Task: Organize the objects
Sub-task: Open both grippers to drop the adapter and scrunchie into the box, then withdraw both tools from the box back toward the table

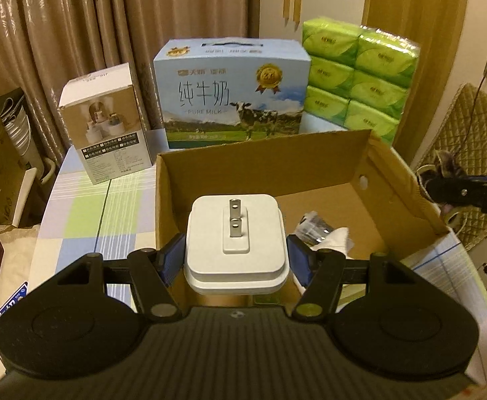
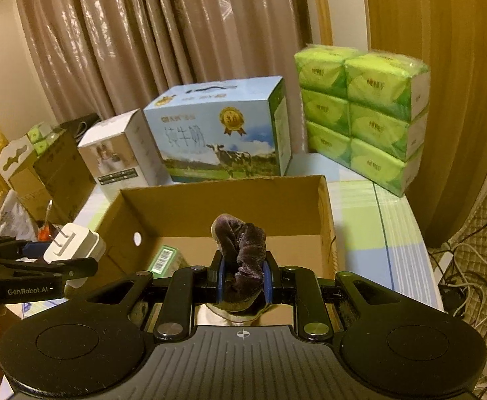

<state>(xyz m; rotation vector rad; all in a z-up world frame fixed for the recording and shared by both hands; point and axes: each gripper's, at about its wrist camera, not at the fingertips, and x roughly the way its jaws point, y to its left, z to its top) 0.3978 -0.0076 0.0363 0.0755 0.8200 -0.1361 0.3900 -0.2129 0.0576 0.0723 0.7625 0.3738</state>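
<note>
Left claw (image 1: 236, 256) first: we see it clamped on a white plug adapter (image 1: 236, 243) above the cardboard box's (image 1: 260, 170) near-left corner. From the right wrist, our right claw (image 2: 243, 281) grips a purple scrunchie (image 2: 243, 253) over the box's near edge.

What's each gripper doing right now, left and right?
Left gripper: closed on the white plug adapter, above the cardboard box.
Right gripper: closed on the purple velvet scrunchie.

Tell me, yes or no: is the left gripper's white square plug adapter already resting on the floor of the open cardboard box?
No. The white square plug adapter is clamped in the left gripper, held above the open cardboard box near its edge.
</note>
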